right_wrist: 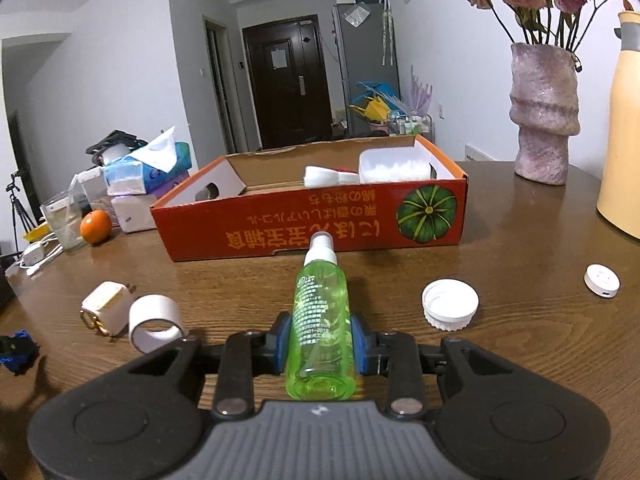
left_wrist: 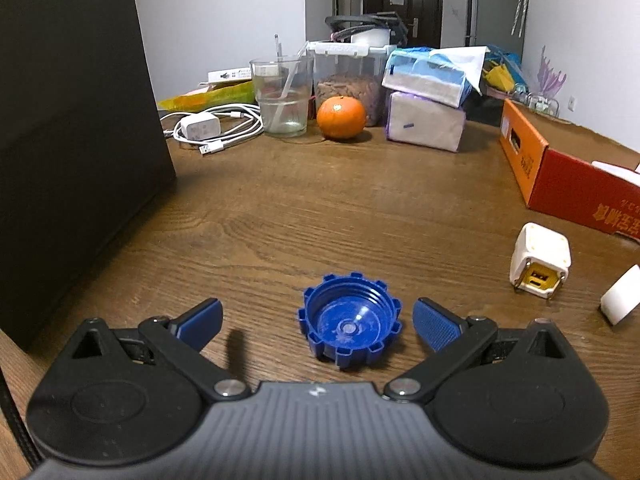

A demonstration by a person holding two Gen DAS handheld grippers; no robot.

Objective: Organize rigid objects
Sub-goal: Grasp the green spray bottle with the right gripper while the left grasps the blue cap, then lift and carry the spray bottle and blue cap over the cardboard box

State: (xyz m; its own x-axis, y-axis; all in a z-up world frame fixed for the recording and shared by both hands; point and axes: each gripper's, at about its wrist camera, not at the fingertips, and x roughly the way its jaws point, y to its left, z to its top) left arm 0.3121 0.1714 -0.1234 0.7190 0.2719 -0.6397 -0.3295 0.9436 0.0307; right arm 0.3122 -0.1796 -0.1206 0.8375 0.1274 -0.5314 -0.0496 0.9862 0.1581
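Note:
My left gripper (left_wrist: pixel 318 320) is open, its jaws on either side of a blue ridged cap (left_wrist: pixel 349 325) that lies open side up on the wooden table (left_wrist: pixel 320 208). My right gripper (right_wrist: pixel 320 336) is shut on a green spray bottle (right_wrist: pixel 320 316), nozzle pointing ahead toward the orange cardboard box (right_wrist: pixel 312 224). The box holds a white container (right_wrist: pixel 394 168) and other white items. On the table lie a white charger cube (left_wrist: pixel 540 264) (right_wrist: pixel 106 306), a white tape roll (right_wrist: pixel 156 322), a white ridged lid (right_wrist: pixel 450 304) and a small white round disc (right_wrist: pixel 601 280).
A black box (left_wrist: pixel 76 140) stands at the left. At the back are a cable with charger (left_wrist: pixel 208 128), a glass (left_wrist: pixel 282 96), an orange (left_wrist: pixel 341 117), a clear food container (left_wrist: pixel 348 80) and tissue packs (left_wrist: pixel 426 100). A vase (right_wrist: pixel 544 112) and a yellow jug (right_wrist: pixel 624 140) stand right.

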